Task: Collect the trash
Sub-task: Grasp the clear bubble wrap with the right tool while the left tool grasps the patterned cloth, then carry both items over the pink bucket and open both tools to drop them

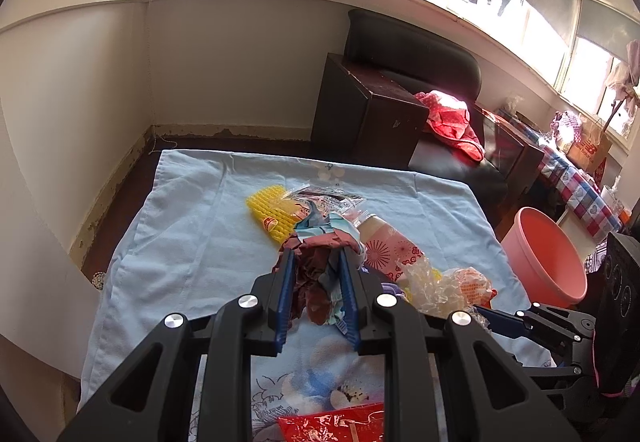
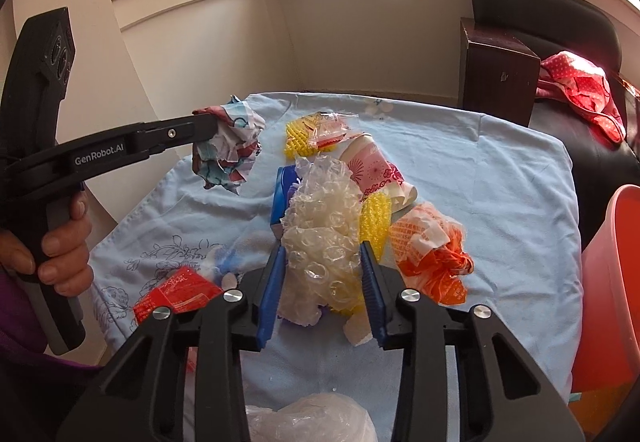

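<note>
Now | left jaws grip crumpled paper (image 1: 320,282) | right jaws clamp bubble wrap (image 2: 320,242)

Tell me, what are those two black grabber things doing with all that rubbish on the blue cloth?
A person is collecting trash with a grabber in each hand. The left gripper is clamped on a crumpled wad of printed paper, held up off the light blue cloth. The right gripper has a clear sheet of bubble wrap between its blue fingers. A pink paper cup, orange crumpled wrapper and yellow mesh pieces lie waiting. A pink plastic tub stands beside the table.
</note>
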`<state>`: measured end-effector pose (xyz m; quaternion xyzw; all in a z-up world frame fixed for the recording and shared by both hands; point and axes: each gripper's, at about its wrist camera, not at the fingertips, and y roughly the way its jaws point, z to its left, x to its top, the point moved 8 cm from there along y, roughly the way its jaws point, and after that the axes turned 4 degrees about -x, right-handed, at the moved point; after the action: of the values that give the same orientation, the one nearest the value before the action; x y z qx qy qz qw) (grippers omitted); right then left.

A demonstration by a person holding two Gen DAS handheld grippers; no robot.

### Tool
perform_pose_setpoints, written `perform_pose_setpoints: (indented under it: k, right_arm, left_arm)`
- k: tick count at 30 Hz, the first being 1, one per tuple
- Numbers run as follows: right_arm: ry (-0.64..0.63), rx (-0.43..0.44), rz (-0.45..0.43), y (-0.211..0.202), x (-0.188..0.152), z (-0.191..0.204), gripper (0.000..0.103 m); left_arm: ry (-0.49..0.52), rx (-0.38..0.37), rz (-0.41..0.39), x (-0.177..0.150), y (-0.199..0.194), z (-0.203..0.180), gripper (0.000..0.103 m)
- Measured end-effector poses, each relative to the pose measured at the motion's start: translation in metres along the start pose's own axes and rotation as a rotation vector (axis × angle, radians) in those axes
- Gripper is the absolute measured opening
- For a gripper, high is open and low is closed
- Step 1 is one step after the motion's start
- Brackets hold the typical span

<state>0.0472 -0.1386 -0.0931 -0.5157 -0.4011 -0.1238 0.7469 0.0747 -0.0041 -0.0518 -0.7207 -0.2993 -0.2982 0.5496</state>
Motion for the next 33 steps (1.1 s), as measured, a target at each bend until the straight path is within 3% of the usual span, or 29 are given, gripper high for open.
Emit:
perform_pose_setpoints:
  k: [10,14,24,33]
  right_arm:
    - [0.055,0.036,-0.105,-0.038,0.012,-0.006,0.037]
    - [0.079,0.012,-0.141,-0.052,0.013,-0.02,0.037]
    - [0.171,-0.103,-0.212,-0.086,0.004,-0.084,0.037]
    - [0.282,-0.249,-0.245,-0.116,-0.019,-0.161,0.037]
  left_arm:
    - [0.031,-0.019,-0.034,0.008,-0.015,-0.02,0.021]
    - [0.046,-0.03,-0.043,0.011,-0.018,-0.033,0.021]
    - [0.116,-0.091,-0.047,0.016,-0.012,-0.096,0.021]
    - [0.211,-0.183,-0.019,0.013,0.008,-0.185,0.021]
